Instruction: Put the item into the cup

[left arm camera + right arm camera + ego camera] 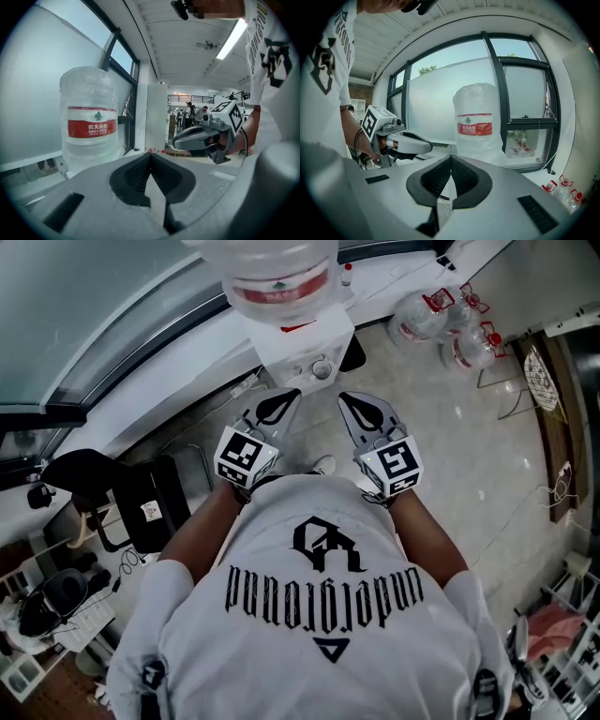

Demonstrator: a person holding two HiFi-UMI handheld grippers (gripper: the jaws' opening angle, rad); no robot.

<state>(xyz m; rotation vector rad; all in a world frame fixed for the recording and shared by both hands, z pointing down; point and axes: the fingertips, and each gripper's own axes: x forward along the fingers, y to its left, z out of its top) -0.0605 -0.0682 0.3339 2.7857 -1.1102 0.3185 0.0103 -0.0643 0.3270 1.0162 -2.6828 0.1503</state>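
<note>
the clear round plastic water jug (281, 277) wears a red label band with white print. below it the boxy dispenser (309, 345) is white. nearer than the jug, the left gripper (284, 399) and right gripper (354, 405) are pale grey with black pads (136, 176), their cubes (246, 456) patterned black on white. the white fabric t-shirt (319, 634) carries black gothic lettering.

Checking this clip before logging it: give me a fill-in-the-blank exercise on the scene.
The bottle bears a label coloured ___.
The left gripper and right gripper both have their jaws ___.
The jugs on the floor stand to the person's ___.
Missing: red; shut; right.
</note>
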